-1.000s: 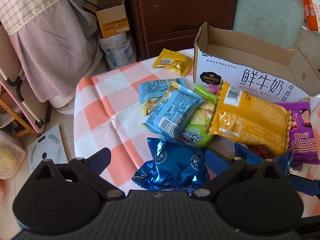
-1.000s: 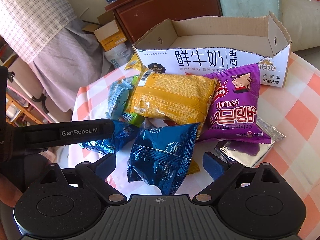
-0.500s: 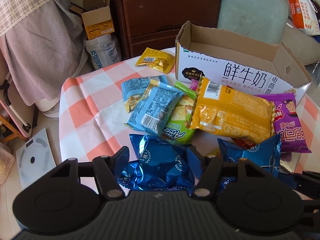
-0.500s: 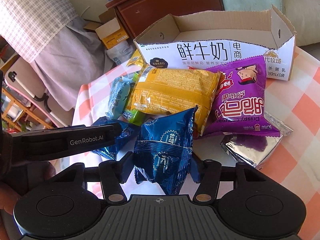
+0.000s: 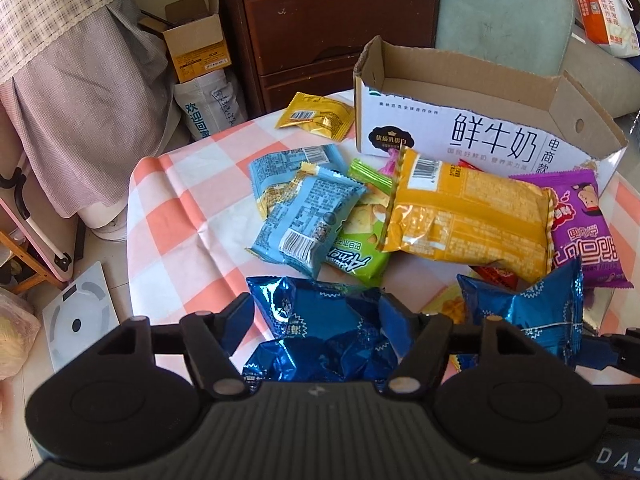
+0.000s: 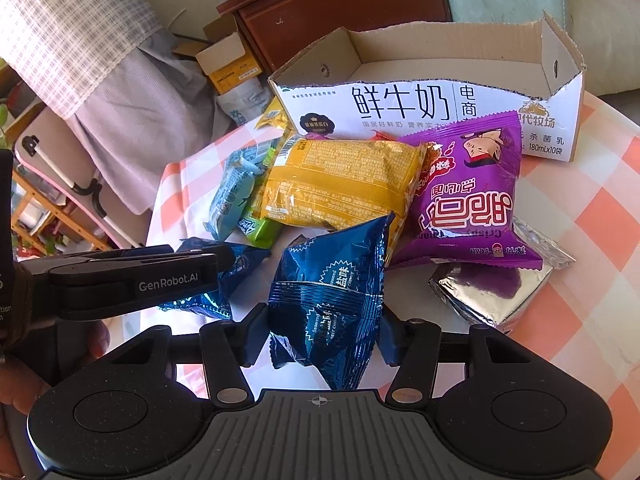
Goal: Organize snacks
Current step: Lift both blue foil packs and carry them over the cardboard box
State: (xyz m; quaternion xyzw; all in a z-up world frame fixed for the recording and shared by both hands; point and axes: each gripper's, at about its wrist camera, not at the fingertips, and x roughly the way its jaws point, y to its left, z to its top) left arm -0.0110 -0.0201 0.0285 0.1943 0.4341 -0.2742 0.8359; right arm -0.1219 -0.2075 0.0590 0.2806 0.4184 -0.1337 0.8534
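Claws both down on the table (image 5: 176, 208): right claw (image 6: 322, 334) clenched on a blue seaweed bag (image 6: 332, 292), left claw (image 5: 318, 322) just eased around another blue bag (image 5: 320, 332), pads touching it; milk carton box (image 6: 440, 76) at 12 o'clock.

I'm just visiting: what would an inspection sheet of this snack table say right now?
Surface: checked orange-and-white tablecloth, creased.
Job's things: open cardboard box, no snack seen inside; yellow bag, purple bag and smaller packets heaped before it.
Clutter: silver packet partly under the purple bag.
Claws: left claw has just eased open slightly, pads touching a crumpled blue packet; right claw has just closed on a blue seaweed packet.
Cables: nothing seen.
Surroundings: wooden dresser, bathroom scale on the floor.
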